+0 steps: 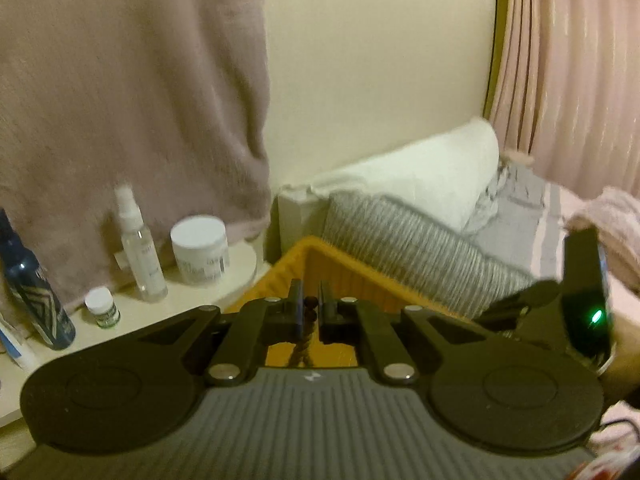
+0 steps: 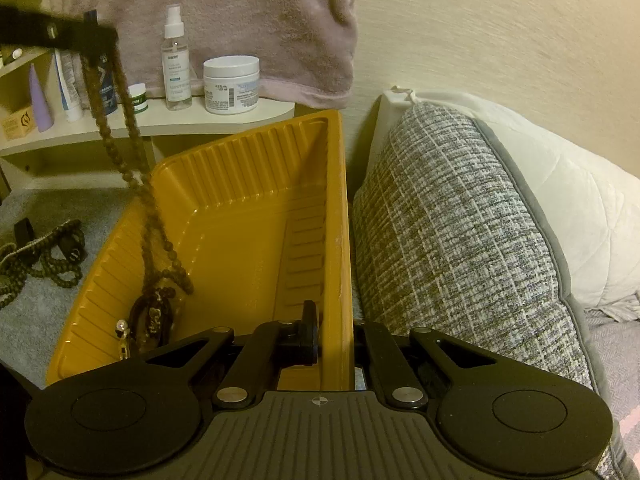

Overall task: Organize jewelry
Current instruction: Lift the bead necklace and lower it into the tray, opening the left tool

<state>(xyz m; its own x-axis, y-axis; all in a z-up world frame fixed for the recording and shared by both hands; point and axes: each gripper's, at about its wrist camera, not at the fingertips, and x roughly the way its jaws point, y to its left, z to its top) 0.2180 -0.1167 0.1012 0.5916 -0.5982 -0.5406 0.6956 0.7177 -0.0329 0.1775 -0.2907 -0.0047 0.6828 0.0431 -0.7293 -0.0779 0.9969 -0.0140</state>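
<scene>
My left gripper (image 1: 310, 306) is shut on a brown beaded necklace (image 1: 310, 312) and holds it up over the yellow tray (image 1: 340, 264). In the right wrist view the same gripper (image 2: 90, 40) is at the upper left, and the necklace (image 2: 132, 148) hangs from it into the yellow tray (image 2: 240, 216), its lower end resting on dark jewelry (image 2: 154, 312) in the tray's near left corner. My right gripper (image 2: 336, 340) is shut on the tray's right wall (image 2: 342, 240). More dark beaded strands (image 2: 48, 252) lie on the grey surface left of the tray.
A shelf (image 2: 224, 120) behind the tray holds a spray bottle (image 2: 175, 60), a white jar (image 2: 231, 85) and other bottles. A pink towel (image 2: 224, 12) hangs above. A grey woven cushion (image 2: 460, 232) and a white pillow (image 2: 580, 216) lie right of the tray.
</scene>
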